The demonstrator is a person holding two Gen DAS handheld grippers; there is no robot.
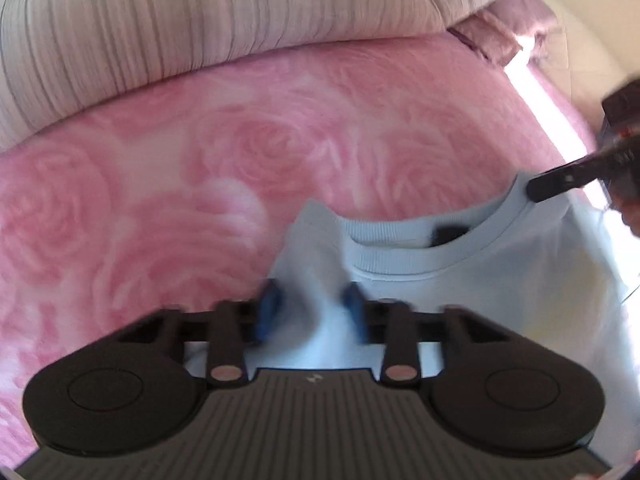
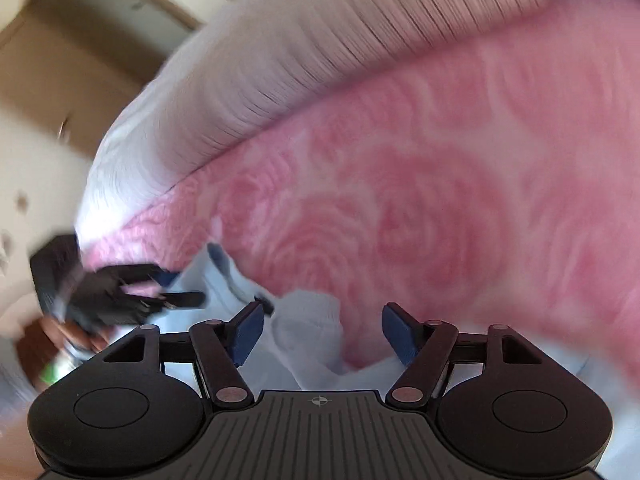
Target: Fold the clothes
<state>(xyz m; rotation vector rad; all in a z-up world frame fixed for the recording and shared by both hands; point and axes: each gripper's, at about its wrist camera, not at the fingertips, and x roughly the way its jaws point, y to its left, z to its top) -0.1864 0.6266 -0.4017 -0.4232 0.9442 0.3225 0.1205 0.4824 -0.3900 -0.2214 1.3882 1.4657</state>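
Item: pale blue sweatshirt [image 1: 460, 292], ribbed round neckline [image 1: 424, 258] facing up, spread on the bed [image 1: 200, 160] over a pink rose-print cover, striped grey-white duvet [image 1: 180, 12] banked behind.

Left hand-held gripper [image 1: 308, 304]: blue pads either side of a raised ridge of the sweatshirt's shoulder cloth, fabric bunched between them; pads set apart by the thickness of that fold, apparently clamped on it, though motion blur leaves the grip uncertain.

Right hand-held gripper [image 2: 322, 330]: fingers spread wide, released; a hump of pale cloth between and just ahead of the pads, not pinched. Same gripper seen from the left wrist view as a dark finger at the neckline's far side.

Governing relation: neckline lies between the two grippers, collar axis running roughly from one to the other; left at one shoulder, right at the opposite. Garment body trails back toward the holder, below both cameras, extent hidden.

Stage: shoulder pick-up fits either laying out flat or beginning a fold; not settled here.
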